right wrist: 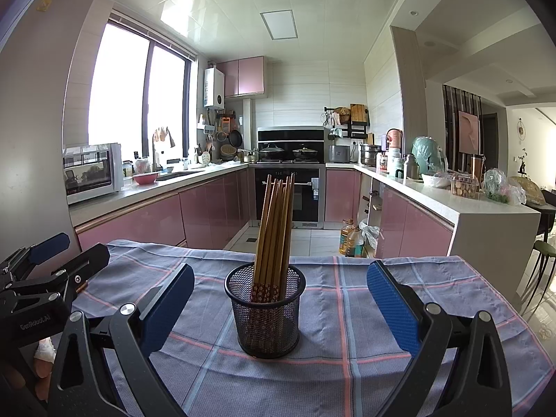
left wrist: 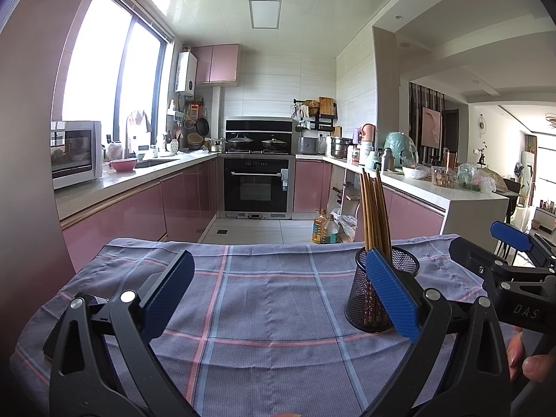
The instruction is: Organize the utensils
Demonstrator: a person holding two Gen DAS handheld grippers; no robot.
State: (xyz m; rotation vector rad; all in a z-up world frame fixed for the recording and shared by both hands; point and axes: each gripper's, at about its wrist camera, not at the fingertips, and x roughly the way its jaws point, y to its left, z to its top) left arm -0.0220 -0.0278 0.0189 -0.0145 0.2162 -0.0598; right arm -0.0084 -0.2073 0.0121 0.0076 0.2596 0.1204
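A black mesh cup (right wrist: 266, 316) stands upright on a checked cloth (right wrist: 347, 365), holding several wooden chopsticks (right wrist: 274, 229) that lean slightly. My right gripper (right wrist: 279, 307) is open, its blue pads either side of the cup without touching it. In the left wrist view the cup (left wrist: 368, 299) sits at the right, partly behind the right pad, with the chopsticks (left wrist: 375, 215) sticking up. My left gripper (left wrist: 279, 299) is open and empty over bare cloth (left wrist: 271, 312), to the left of the cup. The right gripper (left wrist: 493, 243) shows at that view's right edge.
The cloth-covered table ends at a far edge (right wrist: 312, 257); beyond it lie the kitchen floor, oil bottles (right wrist: 351, 239) and pink cabinets (right wrist: 208, 215). A white counter (right wrist: 486, 208) runs along the right. The left gripper (right wrist: 66, 253) shows at the right wrist view's left edge.
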